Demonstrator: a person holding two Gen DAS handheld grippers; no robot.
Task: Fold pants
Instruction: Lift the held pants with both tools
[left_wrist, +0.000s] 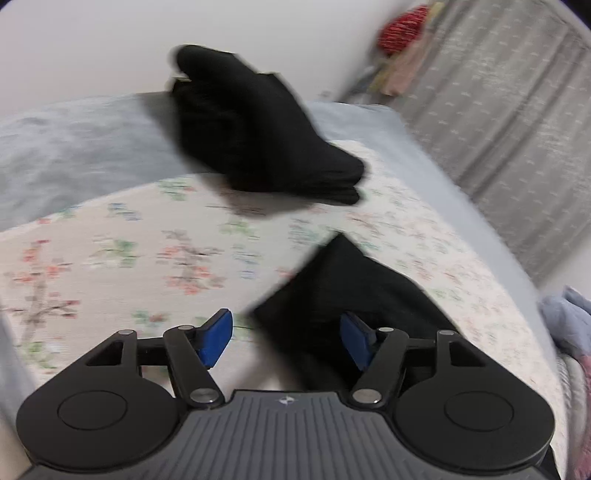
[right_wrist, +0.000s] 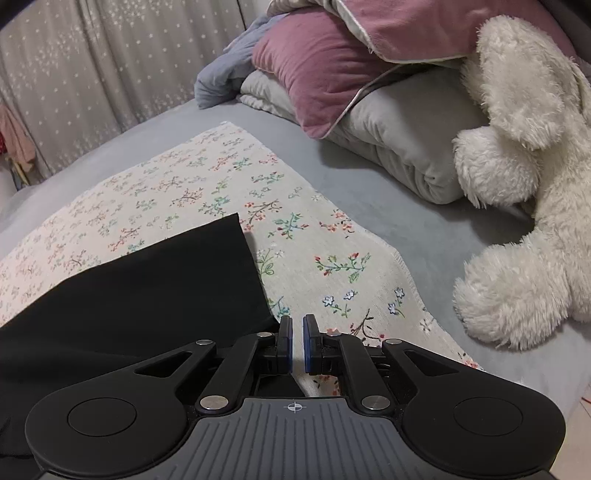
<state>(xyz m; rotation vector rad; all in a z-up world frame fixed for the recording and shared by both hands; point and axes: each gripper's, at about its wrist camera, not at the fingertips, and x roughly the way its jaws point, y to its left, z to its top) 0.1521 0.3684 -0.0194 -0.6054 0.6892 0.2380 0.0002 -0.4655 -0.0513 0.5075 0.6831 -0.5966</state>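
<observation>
Black pants (right_wrist: 147, 288) lie flat on a floral cloth (right_wrist: 221, 166) spread over the bed. In the right wrist view their straight edge and far corner lie just left of my right gripper (right_wrist: 297, 343). Its blue pads stand a narrow slit apart with nothing between them. In the blurred left wrist view my left gripper (left_wrist: 286, 339) is open wide above another corner of the black pants (left_wrist: 351, 288). Its right pad (left_wrist: 354, 341) is over the fabric and its left pad (left_wrist: 218, 338) over the floral cloth (left_wrist: 110, 258), neither pressing on anything.
A pile of folded black clothes (left_wrist: 258, 140) sits at the far edge of the floral cloth. Pink and grey pillows (right_wrist: 317, 74) and a white plush toy (right_wrist: 517, 184) lie on the grey-blue sheet (right_wrist: 388, 221) to the right. A starred curtain (left_wrist: 498, 129) hangs beyond the bed.
</observation>
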